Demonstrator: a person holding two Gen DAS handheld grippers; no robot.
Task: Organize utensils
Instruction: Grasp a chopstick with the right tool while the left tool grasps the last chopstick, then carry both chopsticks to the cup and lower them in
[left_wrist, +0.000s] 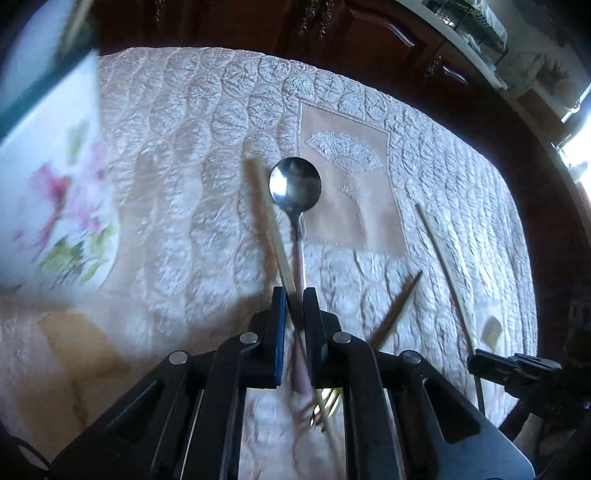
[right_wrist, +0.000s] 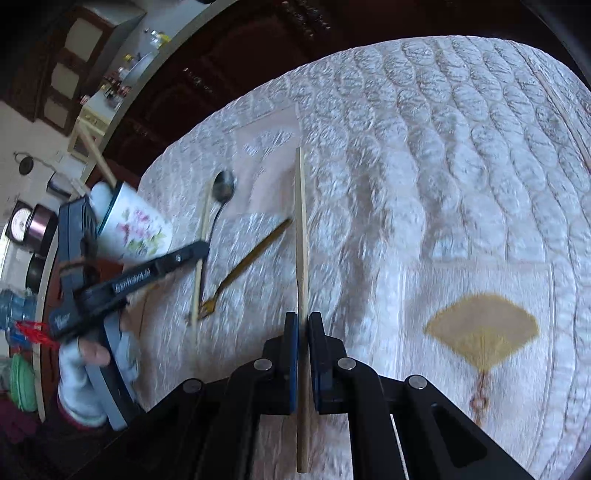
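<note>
My left gripper (left_wrist: 294, 295) is shut on a metal spoon (left_wrist: 295, 182) with a pinkish handle and a pale chopstick (left_wrist: 266, 218), both held above the quilted cloth. My right gripper (right_wrist: 303, 321) is shut on a second pale chopstick (right_wrist: 301, 221) that points forward. That chopstick (left_wrist: 441, 258) also shows at the right of the left wrist view. A gold fork (right_wrist: 243, 264) lies on the cloth between the two grippers; its handle (left_wrist: 397, 310) shows in the left wrist view. A floral white cup (right_wrist: 135, 229) stands at the left with a chopstick (right_wrist: 94, 151) in it.
The table carries a white quilted cloth (right_wrist: 424, 166) with fan embroidery (right_wrist: 480, 328). The floral cup (left_wrist: 55, 192) fills the left of the left wrist view. Dark wooden cabinets (left_wrist: 332, 33) stand beyond the table's far edge. A shelf with kitchen items (right_wrist: 122, 77) runs at the far left.
</note>
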